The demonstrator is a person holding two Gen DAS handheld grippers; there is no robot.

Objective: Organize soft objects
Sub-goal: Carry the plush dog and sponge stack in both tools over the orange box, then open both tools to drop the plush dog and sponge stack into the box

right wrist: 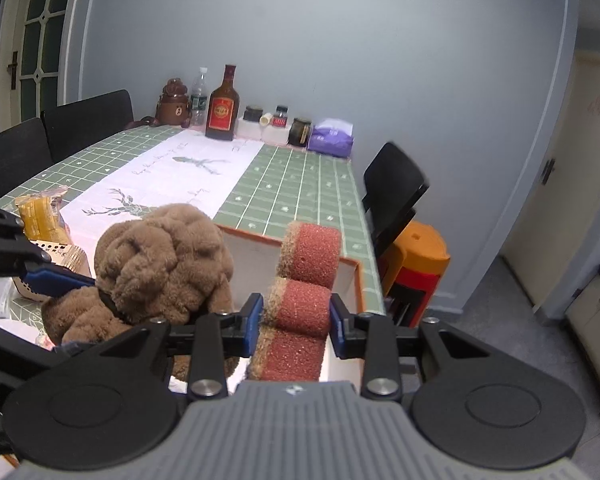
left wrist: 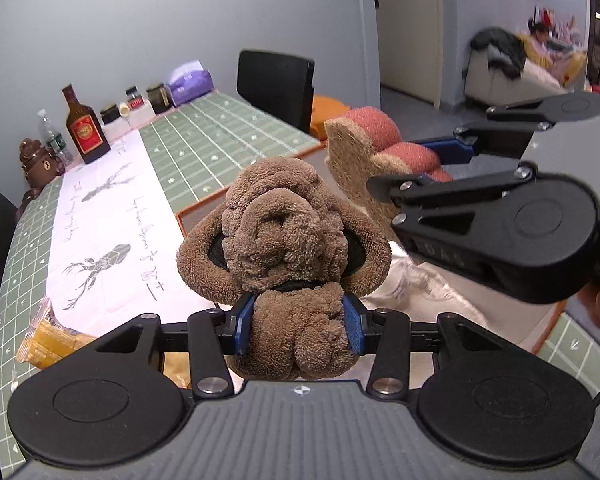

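My left gripper [left wrist: 299, 326] is shut on a brown plush dog [left wrist: 286, 240], its blue pads pressed into the toy's body. It holds the toy above an orange-rimmed white box [left wrist: 188, 210]. My right gripper [right wrist: 296, 320] is shut on a red ridged sponge [right wrist: 304, 284] with a tan fibrous side, held over the same box [right wrist: 350, 270]. In the left wrist view the right gripper [left wrist: 440, 160] and its sponge [left wrist: 370, 136] are to the right of the plush. In the right wrist view the plush [right wrist: 160, 264] is at the left, close beside the sponge.
The table [left wrist: 228, 128] has a green grid cloth and a white deer-print runner. A liquor bottle [left wrist: 85, 128], jars, a water bottle, a bear jar [left wrist: 38, 160] and a purple tissue pack [left wrist: 190, 84] line the wall. Yellow snack packets [left wrist: 48, 338] lie near left. Black chairs and an orange stool [right wrist: 418, 264] surround the table.
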